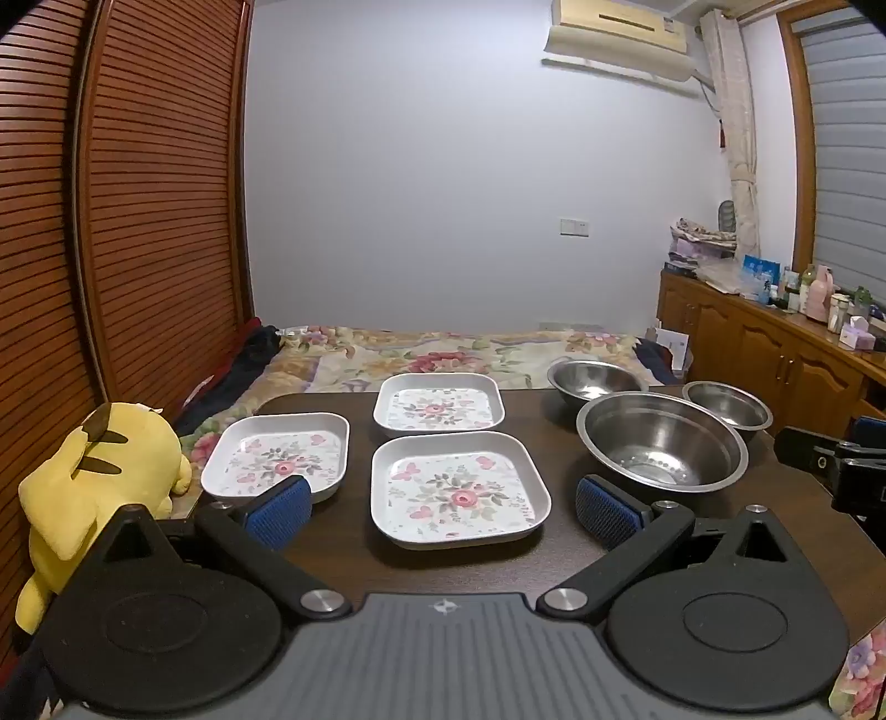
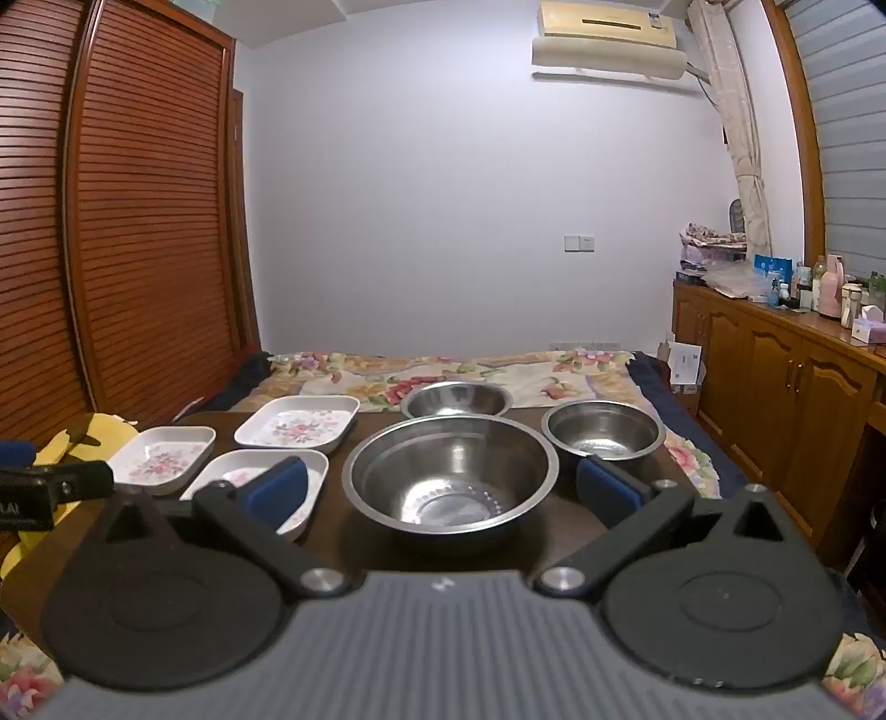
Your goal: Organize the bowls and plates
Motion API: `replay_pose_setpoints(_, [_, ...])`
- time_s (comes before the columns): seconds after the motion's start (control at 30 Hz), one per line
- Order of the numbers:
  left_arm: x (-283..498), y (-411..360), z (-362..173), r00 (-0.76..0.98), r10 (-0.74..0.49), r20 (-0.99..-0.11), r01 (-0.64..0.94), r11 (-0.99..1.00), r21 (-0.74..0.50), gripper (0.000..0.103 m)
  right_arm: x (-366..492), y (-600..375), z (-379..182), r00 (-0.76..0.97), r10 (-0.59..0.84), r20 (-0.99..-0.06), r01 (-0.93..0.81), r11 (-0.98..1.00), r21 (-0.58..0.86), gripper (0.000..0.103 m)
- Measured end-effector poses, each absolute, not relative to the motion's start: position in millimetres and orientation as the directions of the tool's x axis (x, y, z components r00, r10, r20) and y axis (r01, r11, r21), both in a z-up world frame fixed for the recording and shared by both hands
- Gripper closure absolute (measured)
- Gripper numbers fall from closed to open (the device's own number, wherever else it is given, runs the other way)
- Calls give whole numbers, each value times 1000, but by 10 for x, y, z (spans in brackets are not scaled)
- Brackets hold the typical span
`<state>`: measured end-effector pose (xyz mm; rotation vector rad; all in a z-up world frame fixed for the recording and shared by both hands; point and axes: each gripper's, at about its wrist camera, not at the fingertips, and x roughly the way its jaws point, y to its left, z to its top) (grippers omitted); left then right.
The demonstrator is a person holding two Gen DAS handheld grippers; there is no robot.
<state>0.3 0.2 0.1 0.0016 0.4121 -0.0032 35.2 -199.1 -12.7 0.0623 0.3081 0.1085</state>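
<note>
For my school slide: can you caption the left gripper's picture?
Open left gripper faces three floral plates and three steel bowls on a dark table.

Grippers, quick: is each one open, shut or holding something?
Left gripper: open, holding nothing, above the table.
Right gripper: open, holding nothing, facing the big bowl.

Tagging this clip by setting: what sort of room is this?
Most likely a bedroom at home. A bed with a floral quilt lies just past the dark table, a louvred wooden wardrobe fills the left wall, and an air conditioner hangs above.
</note>
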Motion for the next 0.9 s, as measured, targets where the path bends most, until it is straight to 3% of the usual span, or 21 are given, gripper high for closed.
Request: replay_pose_setpoints(0.9, [-11,37,45,919,5,-393,0,1000,13,0,338,-2006,-118,948,113,-297,-94,993,78,0])
